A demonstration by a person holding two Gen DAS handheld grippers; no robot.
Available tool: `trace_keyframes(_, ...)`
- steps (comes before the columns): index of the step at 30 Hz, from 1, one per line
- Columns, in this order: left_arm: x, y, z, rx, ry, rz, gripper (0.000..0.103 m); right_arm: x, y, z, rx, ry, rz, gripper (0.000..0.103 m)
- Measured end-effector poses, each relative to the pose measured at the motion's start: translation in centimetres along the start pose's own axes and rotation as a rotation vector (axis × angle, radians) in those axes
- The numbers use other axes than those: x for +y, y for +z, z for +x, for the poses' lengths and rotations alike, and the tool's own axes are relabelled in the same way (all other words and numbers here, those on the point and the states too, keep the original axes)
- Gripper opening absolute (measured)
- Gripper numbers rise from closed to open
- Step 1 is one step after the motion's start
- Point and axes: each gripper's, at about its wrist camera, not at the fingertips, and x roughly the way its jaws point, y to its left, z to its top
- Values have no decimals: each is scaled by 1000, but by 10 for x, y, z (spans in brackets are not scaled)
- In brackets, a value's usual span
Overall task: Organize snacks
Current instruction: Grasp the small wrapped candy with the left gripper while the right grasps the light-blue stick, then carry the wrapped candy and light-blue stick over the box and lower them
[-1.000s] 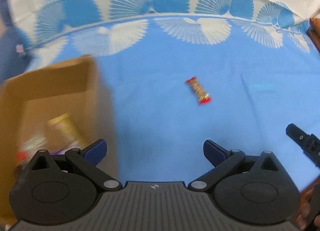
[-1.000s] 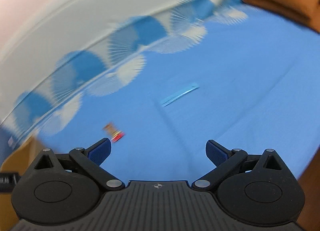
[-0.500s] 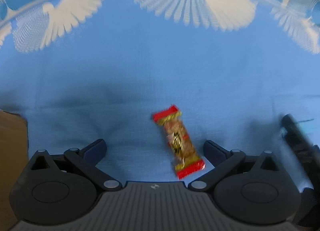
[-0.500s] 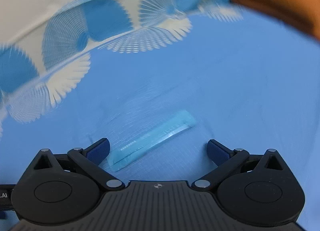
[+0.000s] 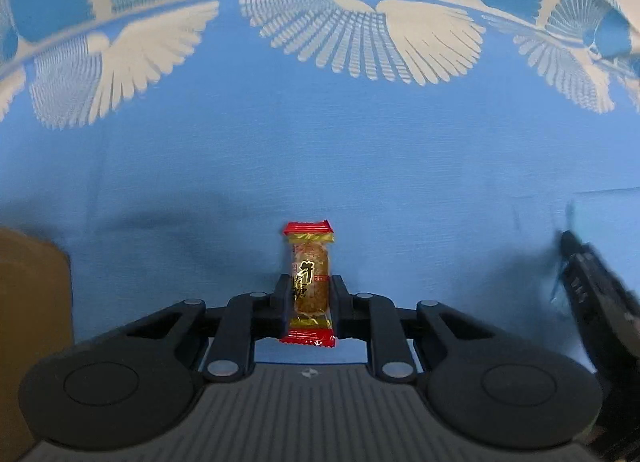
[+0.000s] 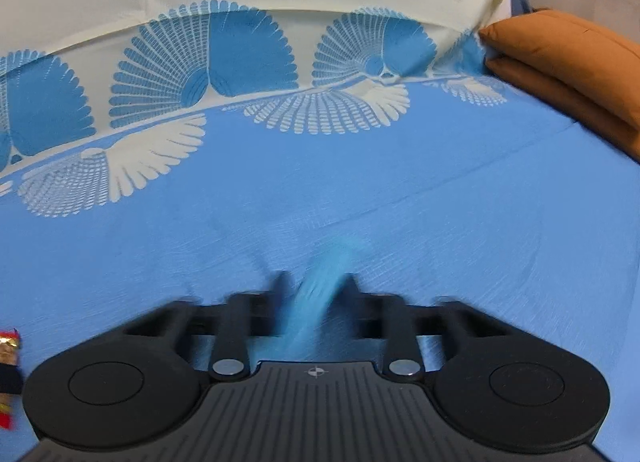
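Note:
My left gripper (image 5: pixel 310 294) is shut on a red-and-gold wrapped candy (image 5: pixel 310 282), held upright just above the blue cloth (image 5: pixel 320 166). My right gripper (image 6: pixel 316 294) is shut on a thin blue snack packet (image 6: pixel 318 286), blurred by motion, low over the cloth. The candy in the left gripper also shows at the left edge of the right wrist view (image 6: pixel 9 346). The right gripper shows blurred at the right edge of the left wrist view (image 5: pixel 592 294).
A brown cardboard box (image 5: pixel 34 326) stands at the left edge of the left wrist view. An orange cushion (image 6: pixel 568 66) lies at the far right. The cloth has a white fan-patterned border (image 6: pixel 240 62) at the back.
Both grippers have closed: the left on the candy, the right on the blue packet. Both were open over these items half a second ago.

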Motion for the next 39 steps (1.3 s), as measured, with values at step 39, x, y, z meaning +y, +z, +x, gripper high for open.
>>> trace_keyframes(39, 212, -363, -353, -191, 76, -95, 20, 58, -126, -499, 98, 744, -278, 19)
